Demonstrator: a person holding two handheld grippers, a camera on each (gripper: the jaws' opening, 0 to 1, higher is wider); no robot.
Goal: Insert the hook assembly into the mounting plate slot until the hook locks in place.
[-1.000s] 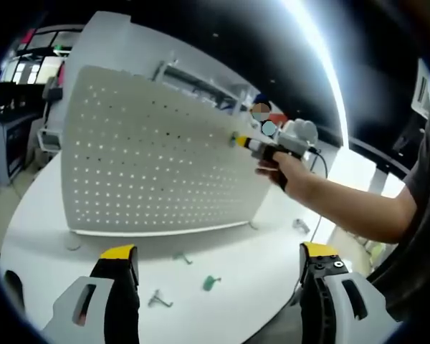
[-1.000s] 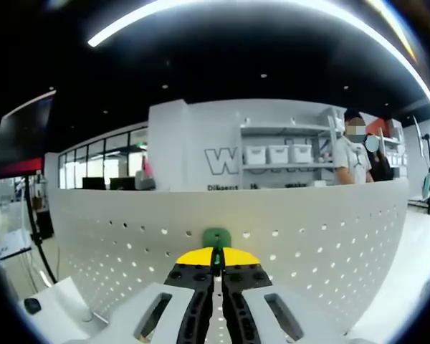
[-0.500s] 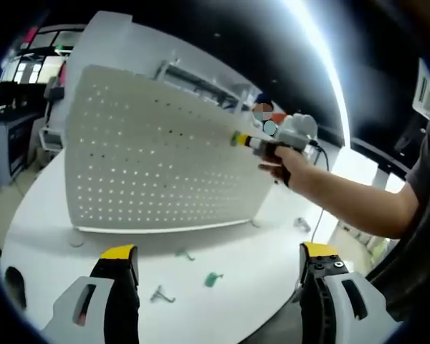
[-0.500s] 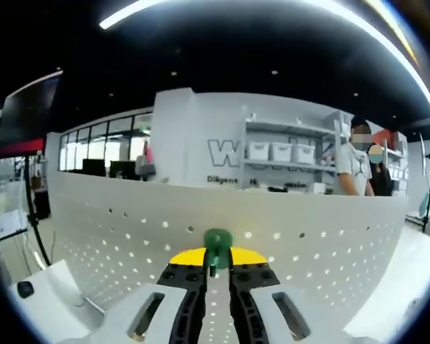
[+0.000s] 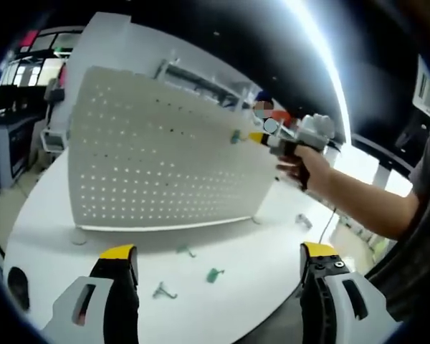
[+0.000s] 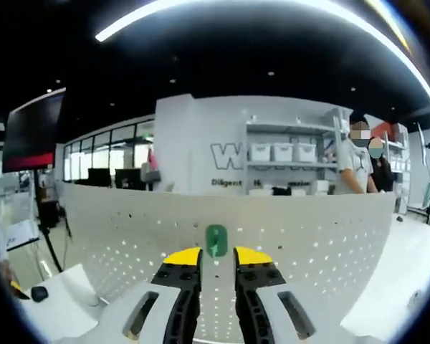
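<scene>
The white perforated mounting plate (image 5: pixel 158 158) stands upright on a round white table (image 5: pixel 272 258). A green hook (image 5: pixel 235 136) sits in the plate near its upper right. In the right gripper view the hook (image 6: pixel 216 240) hangs on the plate (image 6: pixel 315 244), just beyond my right gripper (image 6: pixel 216 256), whose yellow-tipped jaws stand apart with nothing between them. A person's hand holds that right gripper (image 5: pixel 261 138) slightly to the right of the hook. Low over the table's near edge my left gripper (image 5: pixel 218 252) is wide open and holds nothing.
Loose hooks lie on the table in front of the plate: a green one (image 5: pixel 214 274), another green one (image 5: pixel 185 251), a grey one (image 5: pixel 163 290). A small part (image 5: pixel 303 221) lies at the right. Two people (image 6: pixel 358 161) and shelves (image 6: pixel 279 154) are behind the plate.
My right gripper's jaws have parted from the green hook and drawn back a little. The hook stays on the plate. My left gripper has not changed.
</scene>
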